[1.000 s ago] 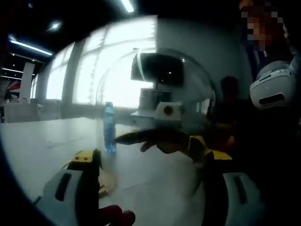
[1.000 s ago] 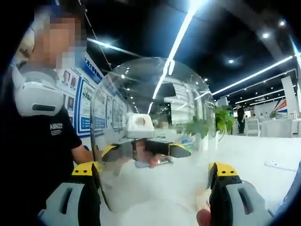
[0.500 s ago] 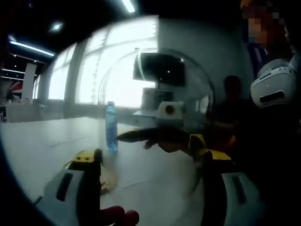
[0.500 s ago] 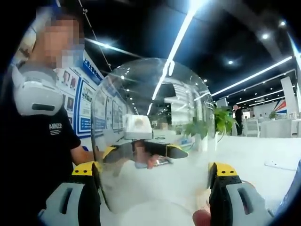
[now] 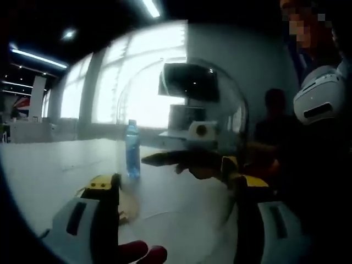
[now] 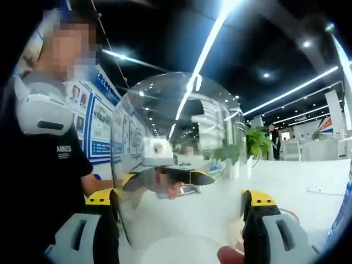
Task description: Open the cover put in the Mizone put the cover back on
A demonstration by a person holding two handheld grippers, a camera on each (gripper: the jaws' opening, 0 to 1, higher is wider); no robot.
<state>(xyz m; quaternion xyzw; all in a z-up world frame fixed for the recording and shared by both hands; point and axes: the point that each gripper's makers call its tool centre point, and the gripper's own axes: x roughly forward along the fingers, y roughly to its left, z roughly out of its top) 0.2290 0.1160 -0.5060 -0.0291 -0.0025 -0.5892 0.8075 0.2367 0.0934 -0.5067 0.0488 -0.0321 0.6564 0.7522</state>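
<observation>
1. Rising from the bottom of the left gripper view, the left gripper (image 5: 175,190) has its two yellow-tipped jaws spread wide, one on each rim edge of a clear dome cover (image 5: 181,110), which stands between them; whether the tips press on the rim cannot be told.
2. Rising likewise in the right gripper view, the right gripper (image 6: 180,201) has its jaws wide apart on either side of the same clear dome cover (image 6: 176,137), seen from the opposite side.
3. Each gripper shows through the dome from the other's view, as a dark yellow-edged shape.
4. Beneath the cover lies a white table (image 5: 49,170).
5. Beyond the left jaw, a blue bottle (image 5: 132,149) stands upright on the table, near the dome's rim.
6. Behind, a person in a black shirt (image 6: 60,165) stands close by; bright windows (image 5: 137,71) and ceiling lights (image 6: 212,41) lie farthest off.
</observation>
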